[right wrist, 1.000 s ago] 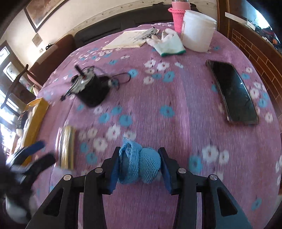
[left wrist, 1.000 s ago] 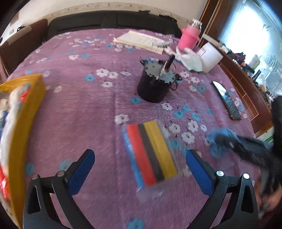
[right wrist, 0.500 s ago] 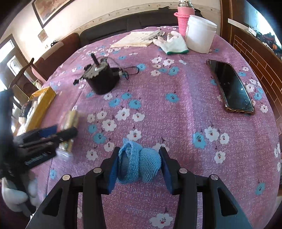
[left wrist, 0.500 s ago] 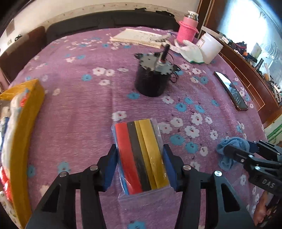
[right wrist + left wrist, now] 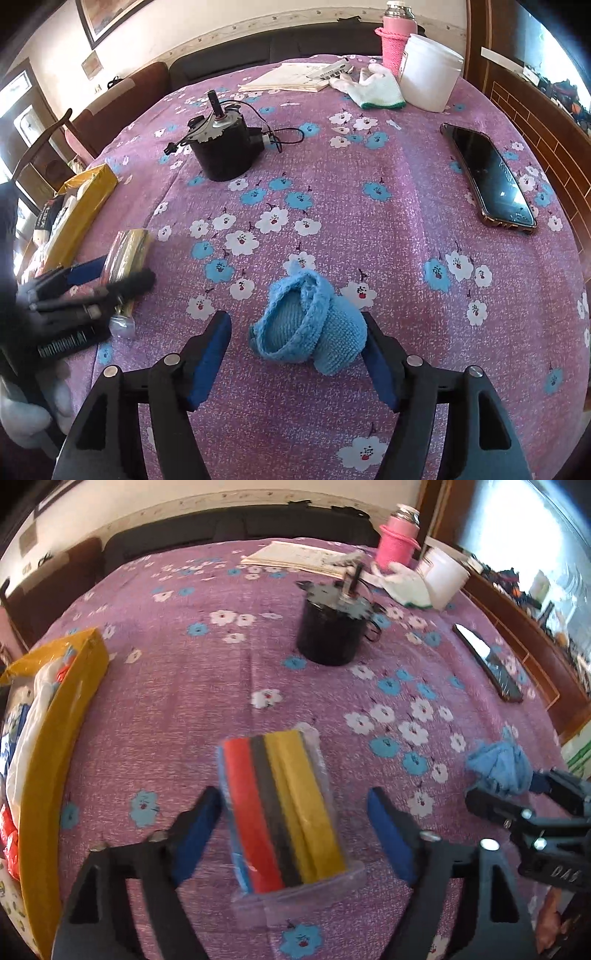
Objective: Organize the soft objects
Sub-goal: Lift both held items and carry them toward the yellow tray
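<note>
Both sets of jaws have sprung apart since half a second ago, when each was clamped on its item! The left gripper (image 5: 295,823) now stands wide open around the striped cloth pack (image 5: 282,812), which lies flat in its clear sleeve on the purple floral table (image 5: 184,686), pads clear of it on either side. The right gripper (image 5: 297,350) is open too, and the blue knitted piece (image 5: 308,325) sits on the table between its pads, the right pad just beside it. So neither soft item is held. The yellow box (image 5: 51,731) at the far left already has soft things in it, and my read is these two haven't been sorted yet; a white glove (image 5: 373,88) waits far back as well.
</note>
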The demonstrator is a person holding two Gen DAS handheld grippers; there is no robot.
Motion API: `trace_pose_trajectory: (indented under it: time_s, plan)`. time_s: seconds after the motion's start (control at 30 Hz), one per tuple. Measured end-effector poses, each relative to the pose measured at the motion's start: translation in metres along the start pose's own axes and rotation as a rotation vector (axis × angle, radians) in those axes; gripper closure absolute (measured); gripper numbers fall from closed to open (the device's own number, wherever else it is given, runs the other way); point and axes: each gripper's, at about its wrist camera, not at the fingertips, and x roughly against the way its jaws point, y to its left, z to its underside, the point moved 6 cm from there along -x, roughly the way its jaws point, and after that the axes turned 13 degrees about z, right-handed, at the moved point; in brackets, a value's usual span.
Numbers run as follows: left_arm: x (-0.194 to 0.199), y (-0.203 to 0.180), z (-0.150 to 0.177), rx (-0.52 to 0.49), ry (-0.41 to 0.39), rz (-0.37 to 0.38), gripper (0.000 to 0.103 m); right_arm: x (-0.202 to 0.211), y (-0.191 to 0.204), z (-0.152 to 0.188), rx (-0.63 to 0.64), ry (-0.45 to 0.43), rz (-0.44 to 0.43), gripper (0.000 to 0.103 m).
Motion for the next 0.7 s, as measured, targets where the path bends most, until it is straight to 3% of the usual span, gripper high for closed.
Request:
trace_pose_trajectory:
  time_s: [0.1,0.13,0.17,0.2,0.23,0.33,0.7]
  plan:
    - [0.000,-0.007,0.006,-0.044,-0.023,-0.035,0.025,-0.002,-0.005,-0.002,-0.032,0.006,-0.015,0.030]
    - [0.003,-0.007,0.006,-0.044,-0.030,-0.031,0.049,-0.003,-0.006,-0.003,-0.040,0.002,-0.013,0.031]
    - [0.006,-0.007,0.005,-0.036,-0.033,-0.018,0.059,-0.004,-0.008,-0.004,-0.041,0.004,-0.009,0.035]
    - [0.010,-0.005,0.006,-0.015,-0.027,0.012,0.059,-0.004,-0.008,-0.004,-0.037,0.003,0.001,0.051]
    - [0.013,-0.004,0.007,-0.005,-0.026,0.023,0.059,-0.003,-0.008,-0.005,-0.026,0.002,0.017,0.054]
    - [0.026,-0.004,0.013,-0.026,-0.041,0.000,0.059,0.000,-0.006,-0.004,-0.029,0.003,-0.001,0.055]
    - [0.084,0.019,0.026,0.058,-0.136,0.005,0.059,0.033,0.017,0.002,-0.028,-0.052,-0.027,0.055]
